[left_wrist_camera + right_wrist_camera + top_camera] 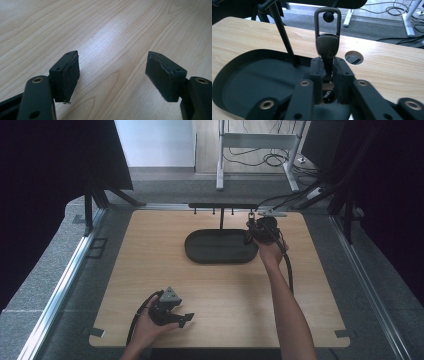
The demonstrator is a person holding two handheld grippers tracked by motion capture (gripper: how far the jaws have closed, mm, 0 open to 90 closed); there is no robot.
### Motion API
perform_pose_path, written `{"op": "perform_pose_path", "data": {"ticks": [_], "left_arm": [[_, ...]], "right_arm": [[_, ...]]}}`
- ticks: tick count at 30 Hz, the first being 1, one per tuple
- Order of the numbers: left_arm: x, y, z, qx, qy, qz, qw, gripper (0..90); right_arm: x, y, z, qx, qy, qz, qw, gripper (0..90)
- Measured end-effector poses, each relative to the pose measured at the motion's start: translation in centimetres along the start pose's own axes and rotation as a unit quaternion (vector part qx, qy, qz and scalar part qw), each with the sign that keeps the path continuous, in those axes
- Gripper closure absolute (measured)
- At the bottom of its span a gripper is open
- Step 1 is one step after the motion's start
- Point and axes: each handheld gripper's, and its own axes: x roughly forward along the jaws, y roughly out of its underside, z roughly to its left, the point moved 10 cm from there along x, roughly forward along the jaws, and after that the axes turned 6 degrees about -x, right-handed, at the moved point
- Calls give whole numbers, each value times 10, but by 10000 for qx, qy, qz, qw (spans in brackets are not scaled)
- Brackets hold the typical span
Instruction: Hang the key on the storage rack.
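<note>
Now the right tool (328, 72) pinches a metal clasp (327, 37) upright; left tool (112, 75) gapes wide.

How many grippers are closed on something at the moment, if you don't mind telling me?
1. The right gripper pinches a metal clip by the black tray; the left gripper sits open over bare table.

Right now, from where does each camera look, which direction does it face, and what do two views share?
High view: above the person's side, facing forward and down on the table; both forearms and grippers show.
Left gripper view: on the left gripper, facing bare wood between open jaws.
Right gripper view: on the right gripper, facing the far edge, clamping a metal clip.
Shared: high and right gripper views show the black tray.
</note>
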Motion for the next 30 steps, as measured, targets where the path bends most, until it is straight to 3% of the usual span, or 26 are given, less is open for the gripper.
{"op": "perform_pose_path", "data": {"ticks": [6,9,22,30], "left_arm": [[-1,0,0,-2,3,-9,10000,281],[0,0,0,2,2,0,10000,281],[0,0,0,-5,-34,-2,10000,281],[1,0,0,-1,-62,1,10000,281]], "right_arm": [[-1,1,2,-26,44,17,10000,567],[-5,1,3,-57,109,-75,9999,528],[-35,20,24,-30,-531,-324,9981,509],[-65,46,36,-106,-890,-468,9949,508]]}}
